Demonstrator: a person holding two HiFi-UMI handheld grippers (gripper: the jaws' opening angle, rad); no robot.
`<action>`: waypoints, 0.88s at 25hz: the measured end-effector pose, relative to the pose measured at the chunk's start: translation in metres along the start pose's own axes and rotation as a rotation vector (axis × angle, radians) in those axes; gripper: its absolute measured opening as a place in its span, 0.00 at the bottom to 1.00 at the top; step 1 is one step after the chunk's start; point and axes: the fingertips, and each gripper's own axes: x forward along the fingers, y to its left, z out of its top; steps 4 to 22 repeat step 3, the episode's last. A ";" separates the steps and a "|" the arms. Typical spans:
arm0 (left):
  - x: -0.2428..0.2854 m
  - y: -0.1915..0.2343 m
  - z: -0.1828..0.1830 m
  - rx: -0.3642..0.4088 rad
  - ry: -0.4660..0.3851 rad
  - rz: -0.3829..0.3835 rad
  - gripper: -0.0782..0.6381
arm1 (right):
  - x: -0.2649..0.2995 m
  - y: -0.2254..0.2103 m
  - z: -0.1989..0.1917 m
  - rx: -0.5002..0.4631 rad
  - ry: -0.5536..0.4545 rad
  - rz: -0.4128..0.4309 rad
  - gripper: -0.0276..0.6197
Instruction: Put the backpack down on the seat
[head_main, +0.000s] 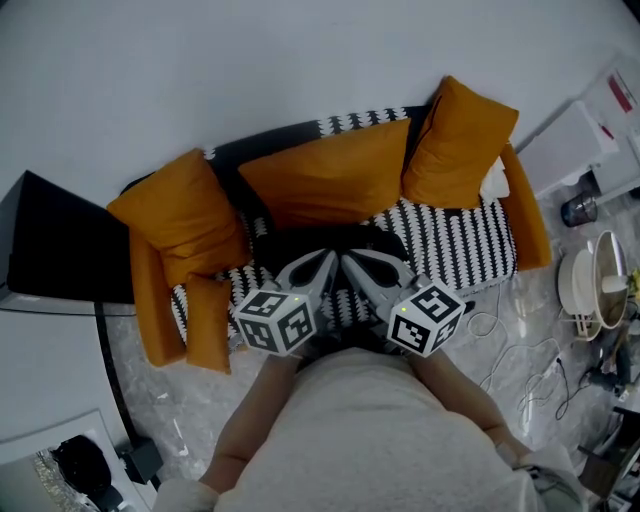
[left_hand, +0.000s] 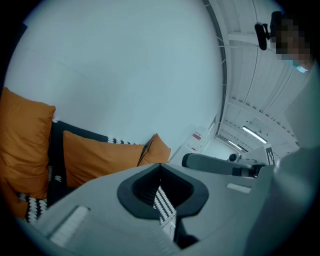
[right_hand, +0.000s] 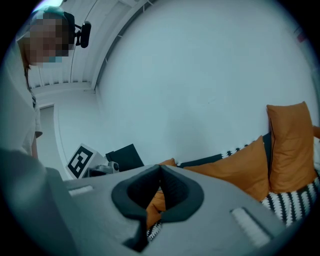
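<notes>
A black backpack (head_main: 378, 240) lies on the black-and-white patterned seat (head_main: 455, 245) of an orange sofa, in front of the middle cushion (head_main: 325, 175). Both grippers are held close to the person's chest and point at the sofa. The left gripper (head_main: 330, 258) and right gripper (head_main: 348, 260) have their tips side by side over the near edge of the backpack. In the left gripper view the left gripper (left_hand: 160, 166) is shut with nothing between its jaws. The right gripper (right_hand: 160, 169) is likewise shut and empty. Neither gripper view shows the backpack.
Orange cushions stand at the left arm (head_main: 180, 215) and at the right back (head_main: 460, 140) of the sofa. A black box (head_main: 60, 240) stands left of it. White cables (head_main: 520, 350) and kitchen appliances (head_main: 590, 280) lie on the floor to the right.
</notes>
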 end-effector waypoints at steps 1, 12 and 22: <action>0.001 0.001 0.001 -0.002 -0.002 0.000 0.12 | 0.001 -0.001 0.000 0.003 0.001 0.002 0.05; 0.002 0.003 0.001 -0.004 -0.001 -0.002 0.12 | 0.002 -0.003 0.000 0.007 0.005 0.007 0.05; 0.002 0.003 0.001 -0.004 -0.001 -0.002 0.12 | 0.002 -0.003 0.000 0.007 0.005 0.007 0.05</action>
